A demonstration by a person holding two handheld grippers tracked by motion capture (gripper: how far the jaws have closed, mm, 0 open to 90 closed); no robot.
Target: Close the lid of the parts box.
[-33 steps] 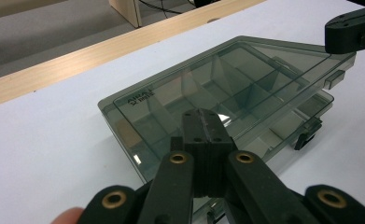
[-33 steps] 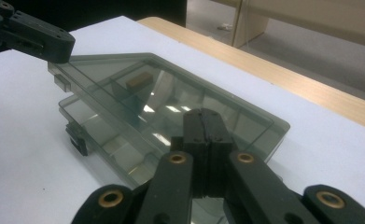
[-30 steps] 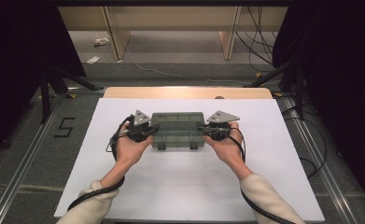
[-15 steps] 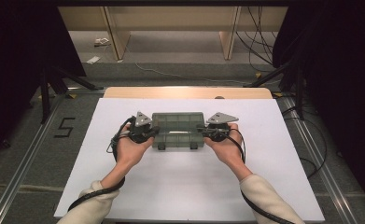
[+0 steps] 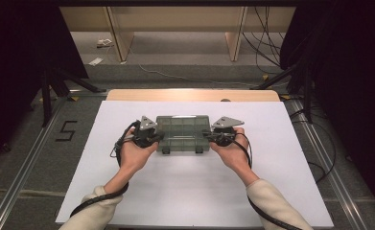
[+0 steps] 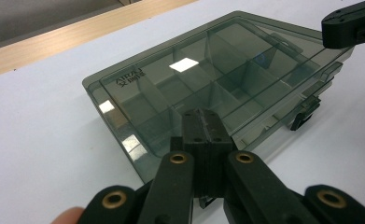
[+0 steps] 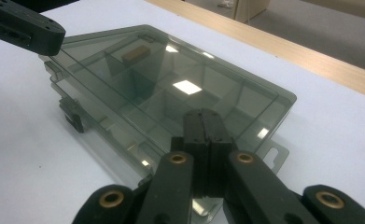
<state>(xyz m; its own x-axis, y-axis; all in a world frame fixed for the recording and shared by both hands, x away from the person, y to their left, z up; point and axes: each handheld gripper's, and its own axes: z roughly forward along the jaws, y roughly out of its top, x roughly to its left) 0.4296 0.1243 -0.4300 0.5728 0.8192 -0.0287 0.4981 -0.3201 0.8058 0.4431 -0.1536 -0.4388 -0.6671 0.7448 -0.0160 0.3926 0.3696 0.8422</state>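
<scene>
A smoky clear compartment box lies flat on the white table cover, lid down, its two dark latches on the near side. My left gripper is shut, its tips resting against the box's left end. At the opposite end my right gripper is shut too. In the left gripper view the closed jaws overlap the end of the box, with the right gripper at the far end. In the right gripper view the closed jaws overlap the box; a small tan piece sits in a far compartment near the left gripper.
The white cover spreads wide around the box. A wooden table edge runs along the far side. Cables trail from both grippers toward the person's sleeves. Stand legs and loose cables are on the floor beyond.
</scene>
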